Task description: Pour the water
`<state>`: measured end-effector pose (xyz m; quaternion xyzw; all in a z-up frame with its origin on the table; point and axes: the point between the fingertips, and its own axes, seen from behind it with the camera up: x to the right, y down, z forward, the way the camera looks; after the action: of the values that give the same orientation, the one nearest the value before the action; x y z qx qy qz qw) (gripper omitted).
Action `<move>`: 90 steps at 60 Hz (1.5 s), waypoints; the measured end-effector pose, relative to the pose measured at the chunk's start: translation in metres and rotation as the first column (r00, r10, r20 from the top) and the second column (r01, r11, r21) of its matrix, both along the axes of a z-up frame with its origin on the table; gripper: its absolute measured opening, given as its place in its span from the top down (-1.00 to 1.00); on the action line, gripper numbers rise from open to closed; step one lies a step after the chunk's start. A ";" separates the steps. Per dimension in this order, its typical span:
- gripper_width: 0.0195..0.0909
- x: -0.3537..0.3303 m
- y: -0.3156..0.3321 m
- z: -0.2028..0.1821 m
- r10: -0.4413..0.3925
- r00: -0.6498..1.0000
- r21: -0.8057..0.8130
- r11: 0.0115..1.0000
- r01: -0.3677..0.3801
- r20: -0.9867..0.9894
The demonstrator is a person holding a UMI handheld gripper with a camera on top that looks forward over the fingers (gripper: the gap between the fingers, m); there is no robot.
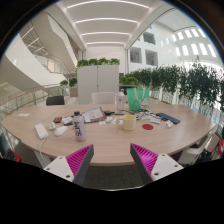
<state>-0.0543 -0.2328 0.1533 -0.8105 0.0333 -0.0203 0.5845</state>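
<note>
Pink pads mark the gripper [113, 160], whose fingers stand wide apart and hold nothing. Beyond them, well apart, a wooden table [100, 142] carries a yellow cup [129, 122], a teal pitcher [134, 99], a pink bottle [77, 127] and a red plate [149, 126]. No label or writing can be read.

No text, label, brand or number can be read. The small things on the surface [110, 140] beyond the jaws, among them a bottle [78, 127] and a cup [129, 122], show no legible print.
</note>
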 end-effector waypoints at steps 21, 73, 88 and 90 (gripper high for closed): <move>-0.75 -0.153 0.215 -0.060 0.179 0.984 0.060 0.982 -0.177 -0.017; 0.28 -0.155 0.383 -0.009 0.225 0.743 0.076 0.971 -0.229 -0.630; 0.30 -0.015 0.442 0.064 0.117 0.063 0.115 0.993 -0.028 -0.991; 0.35 -0.004 0.446 0.059 0.098 -0.060 0.100 0.994 -0.035 -0.993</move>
<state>-0.0587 0.2128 0.2121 -0.5591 0.4085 0.6037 0.3950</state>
